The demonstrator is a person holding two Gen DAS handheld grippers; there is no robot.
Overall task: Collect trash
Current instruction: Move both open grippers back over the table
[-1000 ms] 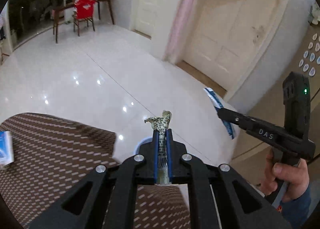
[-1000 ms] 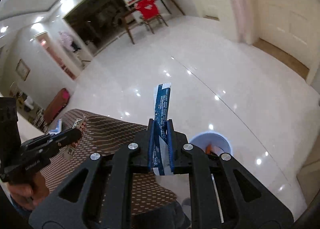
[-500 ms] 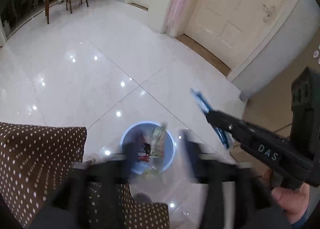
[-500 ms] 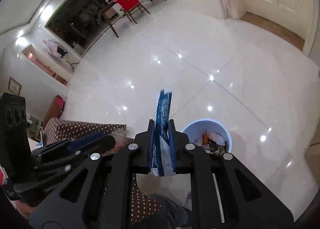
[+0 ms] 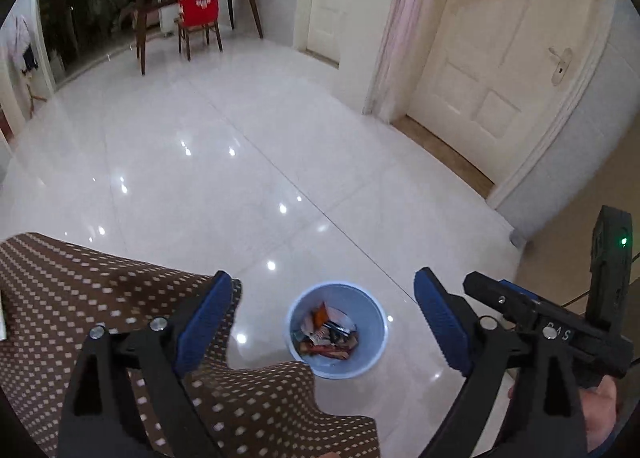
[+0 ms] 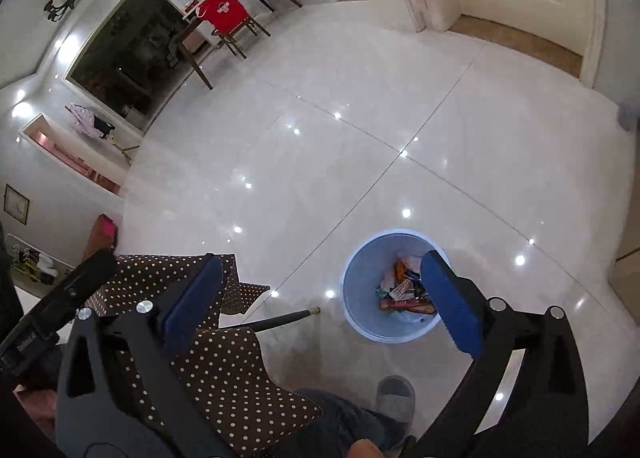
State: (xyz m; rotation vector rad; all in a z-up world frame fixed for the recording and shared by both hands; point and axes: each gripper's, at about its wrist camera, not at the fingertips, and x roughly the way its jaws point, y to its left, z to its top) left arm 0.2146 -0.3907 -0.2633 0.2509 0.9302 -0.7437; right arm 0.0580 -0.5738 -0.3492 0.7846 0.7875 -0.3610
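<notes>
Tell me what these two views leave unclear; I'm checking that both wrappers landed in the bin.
- Trash in the blue bin: too small in the left wrist view to identify individual wrappers.
- Bin's near right side, right wrist view: covered by the right gripper finger.
- Brown dotted cloth: cut off at the frame's edge.

Glossy white tiled floor (image 5: 224, 161), cream door (image 5: 492, 69), red-draped chair (image 5: 199, 17) beyond.

Home living room, glossy tiled floor (image 5: 224, 161), panelled door (image 5: 492, 69), dining chair (image 5: 198, 17)

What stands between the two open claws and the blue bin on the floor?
Nothing visible does. The left claw and right claw have just been opening, both empty, above the bin; the dotted tablecloth lies beside it.
</notes>
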